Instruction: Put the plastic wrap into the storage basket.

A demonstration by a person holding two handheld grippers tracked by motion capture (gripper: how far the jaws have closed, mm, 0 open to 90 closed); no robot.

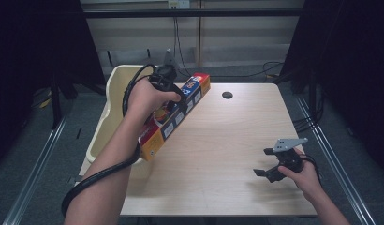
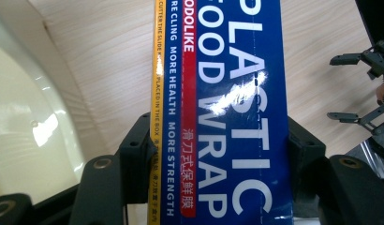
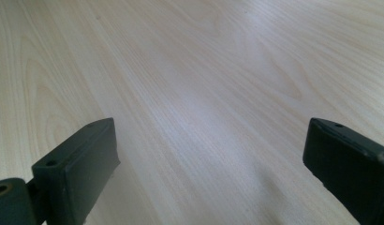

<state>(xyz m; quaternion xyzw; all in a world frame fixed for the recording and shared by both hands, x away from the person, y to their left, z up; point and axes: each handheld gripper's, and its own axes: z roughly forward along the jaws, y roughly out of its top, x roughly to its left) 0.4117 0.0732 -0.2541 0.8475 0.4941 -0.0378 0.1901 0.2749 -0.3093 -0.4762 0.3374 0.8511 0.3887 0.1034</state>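
High view: left gripper (image 1: pixel 173 96) w/ fingers pinching the plastic wrap box (image 1: pixel 173 117), held tilted above table (image 1: pixel 218 154) left edge, partly over cream tub (image 1: pixel 110 108). Right gripper (image 1: pixel 269 169) near table's right front, fingers spread, nothing between.

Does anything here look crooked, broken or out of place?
Only the plastic wrap box: the left gripper grips it slantwise, its near end jutting past the table edge over the cream tub. Nothing looks spilled or damaged. The right gripper is open, holding nothing.

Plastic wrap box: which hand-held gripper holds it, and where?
The left hand-held gripper clamps the plastic wrap box across its width, around mid-length. The right hand-held gripper holds nothing.
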